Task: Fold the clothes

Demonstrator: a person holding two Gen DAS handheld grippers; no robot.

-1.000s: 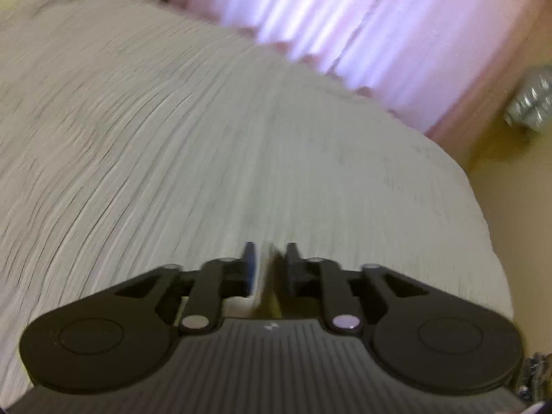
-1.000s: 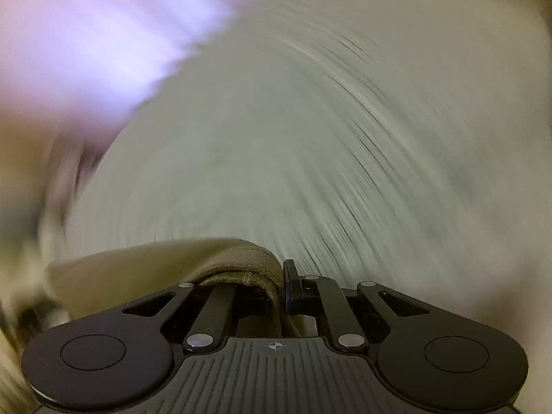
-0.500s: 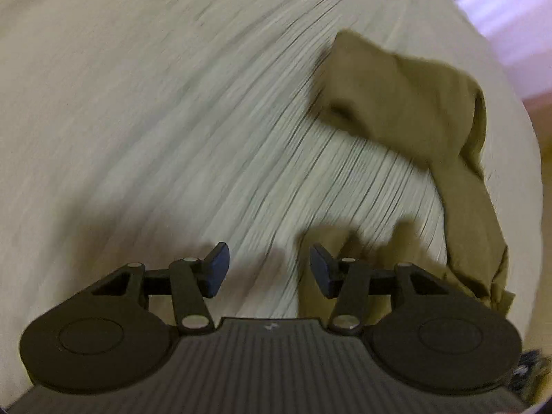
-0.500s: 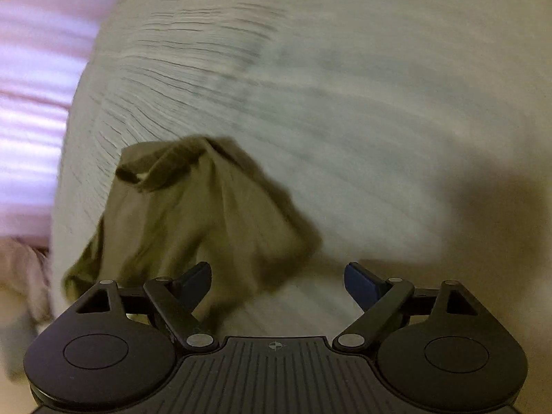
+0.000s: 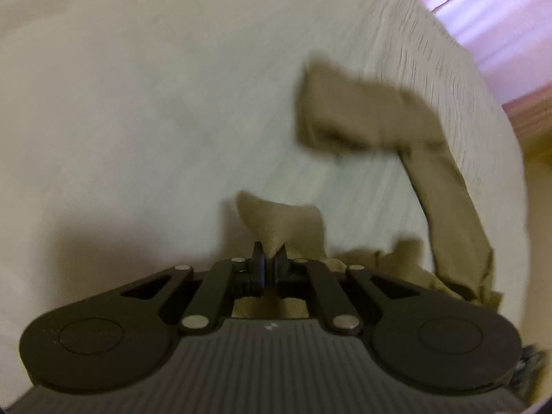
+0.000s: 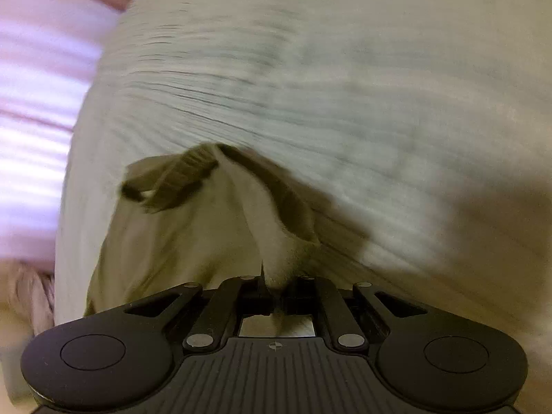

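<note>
An olive-brown garment (image 5: 372, 117) lies crumpled on a pale ribbed bedcover (image 5: 155, 103), strung out toward the cover's right edge in the left wrist view. My left gripper (image 5: 270, 253) is shut on a raised corner of that garment (image 5: 279, 220). In the right wrist view the same olive-brown garment (image 6: 179, 227) spreads left of centre, with a dark rolled hem at its far end. My right gripper (image 6: 277, 283) is shut on a pinched fold of it. The cloth rises in a ridge from the pads. Both pictures are blurred.
The bedcover (image 6: 327, 79) fills most of both views. A pink striped cloth (image 5: 500, 17) hangs beyond the bed's far edge, also at the left (image 6: 31, 103) in the right wrist view. A pinkish bundle (image 6: 31, 293) lies low at the left.
Half a second ago both grippers stood open above the garment. Now each has come down and closed on a fold of the olive-brown cloth.
</note>
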